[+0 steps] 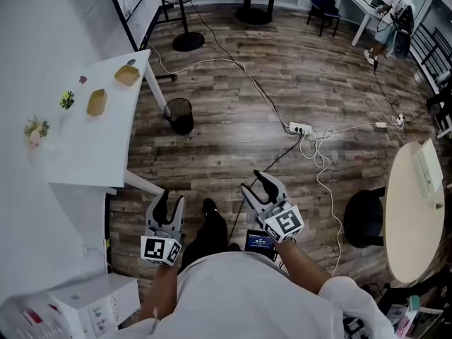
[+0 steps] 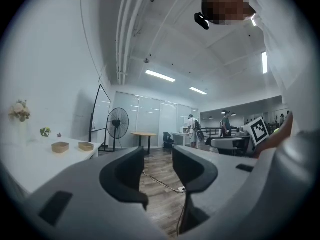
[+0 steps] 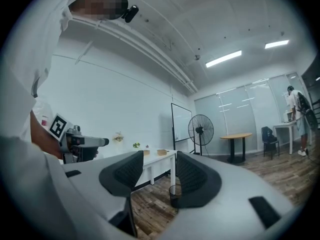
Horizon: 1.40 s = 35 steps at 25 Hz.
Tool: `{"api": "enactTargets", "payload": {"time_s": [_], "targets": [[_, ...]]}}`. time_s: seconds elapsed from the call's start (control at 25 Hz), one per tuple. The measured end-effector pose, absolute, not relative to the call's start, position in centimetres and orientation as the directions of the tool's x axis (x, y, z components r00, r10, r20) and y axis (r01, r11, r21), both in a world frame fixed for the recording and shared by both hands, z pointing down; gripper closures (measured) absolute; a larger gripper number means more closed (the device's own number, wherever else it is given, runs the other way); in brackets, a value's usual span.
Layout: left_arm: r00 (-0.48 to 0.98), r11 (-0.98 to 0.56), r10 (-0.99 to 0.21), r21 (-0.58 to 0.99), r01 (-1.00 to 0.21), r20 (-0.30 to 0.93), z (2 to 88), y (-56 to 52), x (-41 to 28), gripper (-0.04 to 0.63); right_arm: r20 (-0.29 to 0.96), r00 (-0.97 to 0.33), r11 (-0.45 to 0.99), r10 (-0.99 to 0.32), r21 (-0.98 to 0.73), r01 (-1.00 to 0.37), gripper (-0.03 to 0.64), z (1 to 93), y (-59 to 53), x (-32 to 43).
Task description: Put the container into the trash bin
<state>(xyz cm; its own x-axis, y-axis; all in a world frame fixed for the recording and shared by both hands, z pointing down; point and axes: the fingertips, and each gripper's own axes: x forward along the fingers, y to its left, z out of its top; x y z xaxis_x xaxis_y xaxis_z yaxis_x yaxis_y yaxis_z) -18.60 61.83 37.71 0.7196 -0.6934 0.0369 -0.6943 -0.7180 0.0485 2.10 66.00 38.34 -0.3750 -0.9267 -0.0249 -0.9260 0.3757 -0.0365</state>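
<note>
Two tan containers (image 1: 97, 102) (image 1: 127, 74) lie on the white table (image 1: 85, 154) at the left. They also show far off in the left gripper view, as containers (image 2: 60, 147) (image 2: 86, 146). A black mesh trash bin (image 1: 179, 114) stands on the floor by the table's corner. In the right gripper view the bin (image 3: 174, 191) shows between the jaws, well beyond them. My left gripper (image 1: 170, 202) and right gripper (image 1: 256, 185) are held low in front of the person, over the floor. Both are open and empty, far from the containers.
A standing fan (image 1: 185, 13) and a whiteboard stand behind the table. Cables and a power strip (image 1: 299, 128) cross the wooden floor. A round table (image 1: 413, 210) and a black stool (image 1: 364, 219) are on the right. White boxes (image 1: 85, 306) sit at lower left. A person (image 1: 390, 16) stands far back.
</note>
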Motion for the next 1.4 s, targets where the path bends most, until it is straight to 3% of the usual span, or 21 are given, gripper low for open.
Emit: {"api": "enactTargets", "payload": {"time_s": [0.36, 0.56, 1.0, 1.4], "targets": [[0.72, -0.717, -0.693, 0.082, -0.693, 0.032, 37.8, 50.2, -17.7, 0.434, 0.029, -0.415, 0.414, -0.91, -0.014, -0.91, 0.399, 38.1, 54.8, 2.5], [0.727, -0.723, -0.687, 0.088, -0.685, 0.017, 36.9, 42.3, -17.2, 0.448, 0.009, -0.402, 0.402, -0.916, 0.001, -0.916, 0.437, 36.1, 47.3, 3.1], [0.728, -0.726, -0.685, 0.073, -0.684, 0.003, 36.9, 30.8, -16.5, 0.448, -0.008, -0.412, 0.412, -0.911, 0.02, -0.911, 0.437, 35.7, 35.2, 3.5], [0.635, -0.633, -0.772, 0.055, -0.772, 0.031, 37.9, 21.4, -14.7, 0.448, -0.014, -0.502, 0.502, -0.865, -0.007, -0.865, 0.439, 37.6, 22.9, 6.5]]}}
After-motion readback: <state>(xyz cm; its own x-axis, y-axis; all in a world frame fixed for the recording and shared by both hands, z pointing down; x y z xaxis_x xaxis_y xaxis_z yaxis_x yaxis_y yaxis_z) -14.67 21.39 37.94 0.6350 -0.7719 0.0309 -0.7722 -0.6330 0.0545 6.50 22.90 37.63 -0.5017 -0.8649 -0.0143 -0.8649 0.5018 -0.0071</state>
